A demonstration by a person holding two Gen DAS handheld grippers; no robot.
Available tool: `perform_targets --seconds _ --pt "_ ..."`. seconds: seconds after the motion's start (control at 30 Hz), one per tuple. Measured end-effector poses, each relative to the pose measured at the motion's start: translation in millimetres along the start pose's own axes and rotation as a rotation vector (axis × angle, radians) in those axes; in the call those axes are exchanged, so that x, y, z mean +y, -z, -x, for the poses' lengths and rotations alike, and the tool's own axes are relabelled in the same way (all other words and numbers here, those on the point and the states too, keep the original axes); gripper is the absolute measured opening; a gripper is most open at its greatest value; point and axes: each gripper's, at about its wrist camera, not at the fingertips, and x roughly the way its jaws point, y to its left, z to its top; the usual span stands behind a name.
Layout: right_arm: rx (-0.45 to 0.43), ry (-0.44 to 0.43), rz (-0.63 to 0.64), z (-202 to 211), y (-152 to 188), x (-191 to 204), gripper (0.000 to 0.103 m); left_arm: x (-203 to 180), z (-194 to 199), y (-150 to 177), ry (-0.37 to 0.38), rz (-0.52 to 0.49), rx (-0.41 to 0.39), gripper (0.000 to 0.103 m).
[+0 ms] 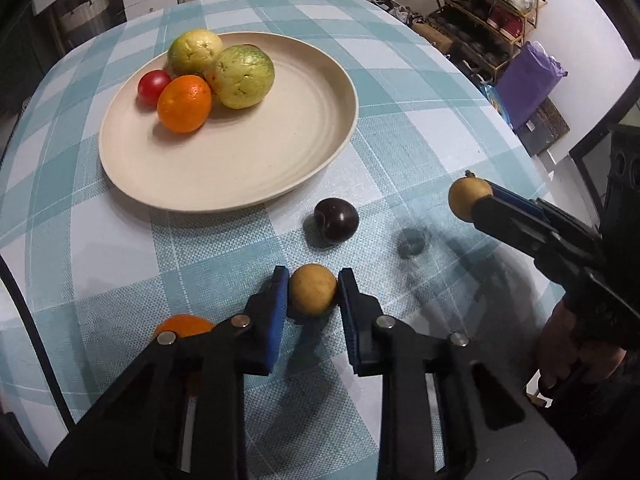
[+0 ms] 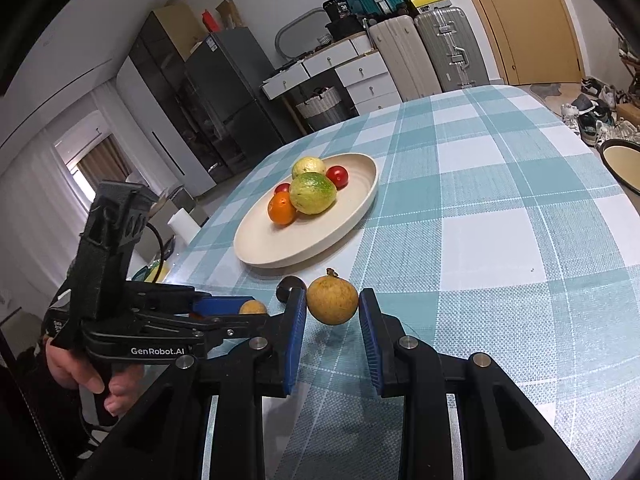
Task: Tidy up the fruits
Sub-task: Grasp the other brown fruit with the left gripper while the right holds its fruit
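Observation:
A cream plate (image 1: pixel 240 168) on the checked tablecloth holds two green-yellow guavas (image 1: pixel 244 76), an orange (image 1: pixel 185 103) and a red tomato (image 1: pixel 153 86); it also shows in the right wrist view (image 2: pixel 280 248). My left gripper (image 1: pixel 313 294) is shut on a small tan round fruit (image 1: pixel 312 294) at table level. My right gripper (image 2: pixel 332 300) is shut on another tan round fruit (image 2: pixel 332 300) and holds it above the cloth; it shows at the right of the left wrist view (image 1: pixel 469 202). A dark plum (image 1: pixel 335 221) lies between the plate and the grippers.
Another orange (image 1: pixel 184 325) lies partly hidden behind my left gripper's left finger. A dark-rimmed dish (image 2: pixel 624 166) sits at the table's far right edge. A shoe rack (image 1: pixel 492 12) and a purple bag (image 1: pixel 532 80) stand beyond the table.

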Motion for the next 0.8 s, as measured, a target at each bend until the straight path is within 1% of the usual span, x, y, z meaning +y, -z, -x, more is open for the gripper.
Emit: perform_targets --seconds 0.1,0.37,0.6,0.8 --pt "0.002 0.002 0.004 0 0 1 0.028 -1 1 1 0.017 0.003 -0.005 0.022" --pt "0.008 0.008 0.028 0 0 11 0.028 -1 14 2 0.029 0.009 -0.041 0.022" --pt "0.016 0.01 0.055 -2 -2 21 0.028 11 31 0 0.049 0.039 -0.085 0.022" --pt "0.013 -0.003 0.079 -9 -10 30 0.028 28 41 -8 0.075 0.073 -0.115 0.022"
